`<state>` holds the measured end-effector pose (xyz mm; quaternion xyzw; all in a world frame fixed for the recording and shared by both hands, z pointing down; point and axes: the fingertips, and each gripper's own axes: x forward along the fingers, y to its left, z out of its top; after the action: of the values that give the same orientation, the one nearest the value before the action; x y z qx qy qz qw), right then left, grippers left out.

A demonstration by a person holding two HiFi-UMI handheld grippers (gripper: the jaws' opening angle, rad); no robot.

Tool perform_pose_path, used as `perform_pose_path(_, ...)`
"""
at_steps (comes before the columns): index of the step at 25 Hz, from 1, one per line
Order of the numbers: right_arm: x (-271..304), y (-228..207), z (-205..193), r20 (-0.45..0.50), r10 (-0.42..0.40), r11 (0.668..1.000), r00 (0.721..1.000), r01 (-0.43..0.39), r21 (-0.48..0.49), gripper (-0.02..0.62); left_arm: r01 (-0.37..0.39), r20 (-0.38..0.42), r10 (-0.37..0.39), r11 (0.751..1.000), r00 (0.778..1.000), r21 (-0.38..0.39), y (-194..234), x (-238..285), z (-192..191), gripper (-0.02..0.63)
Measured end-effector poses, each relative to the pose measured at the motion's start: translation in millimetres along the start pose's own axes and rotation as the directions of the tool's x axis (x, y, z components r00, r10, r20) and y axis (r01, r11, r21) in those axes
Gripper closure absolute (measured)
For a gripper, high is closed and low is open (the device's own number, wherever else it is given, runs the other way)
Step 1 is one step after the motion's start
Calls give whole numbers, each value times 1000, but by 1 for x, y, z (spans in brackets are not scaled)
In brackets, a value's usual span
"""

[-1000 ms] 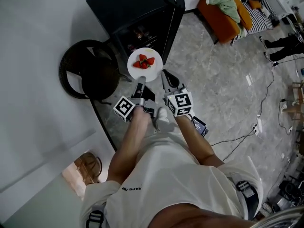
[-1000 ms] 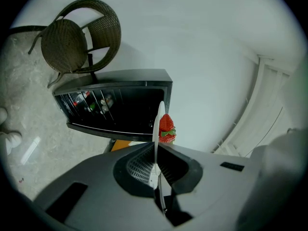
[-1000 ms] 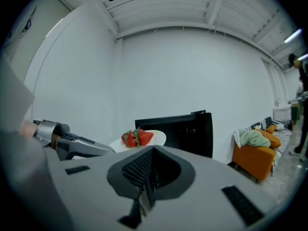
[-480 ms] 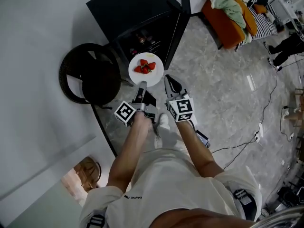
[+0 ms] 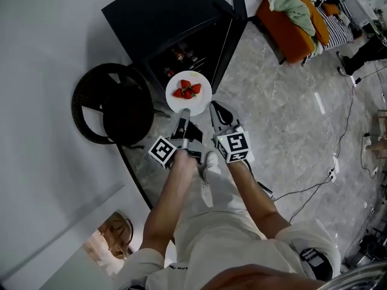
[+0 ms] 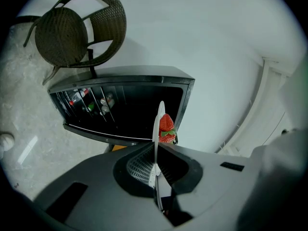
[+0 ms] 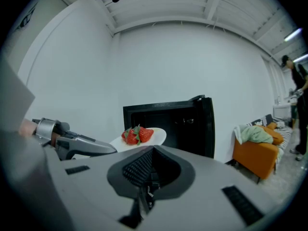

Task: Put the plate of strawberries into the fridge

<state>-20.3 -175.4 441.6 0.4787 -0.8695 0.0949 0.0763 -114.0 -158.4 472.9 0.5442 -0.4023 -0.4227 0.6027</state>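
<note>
A white plate point(image 5: 188, 96) carries a few red strawberries point(image 5: 187, 89). My left gripper point(image 5: 183, 113) is shut on its near rim and holds it level in front of the open black fridge point(image 5: 163, 17). In the left gripper view the plate point(image 6: 158, 124) stands edge-on between the pads, with a strawberry point(image 6: 166, 123) beside it and the fridge shelves point(image 6: 91, 102) beyond. My right gripper point(image 5: 216, 109) hangs just right of the plate, shut and empty. From the right gripper view point(image 7: 153, 150) the plate point(image 7: 156, 137), the strawberries point(image 7: 137, 134) and the left gripper point(image 7: 77, 144) show ahead of the fridge point(image 7: 178, 121).
A dark wicker chair point(image 5: 112, 101) stands left of the fridge, close to the plate. The fridge door point(image 5: 233, 17) is swung open on the right. An orange sofa point(image 5: 290, 20) with clothes sits at the back right, and cables point(image 5: 314, 174) run over the grey floor.
Both grippers have sunk lower together, the plate staying in the left one, in front of the fridge's open front.
</note>
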Motion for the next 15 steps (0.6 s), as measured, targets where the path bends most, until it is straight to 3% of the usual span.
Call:
perform_pose_path(8, 21, -17, -15, 20, -37, 998, 999, 36, 44, 583, -41, 1, 41, 999, 999, 14, 25, 10, 13, 595)
perform_pose_path(15, 40, -25, -13, 49, -29, 1000, 998, 29, 5, 583, -40, 8, 40, 999, 999, -7, 51, 30, 17, 595)
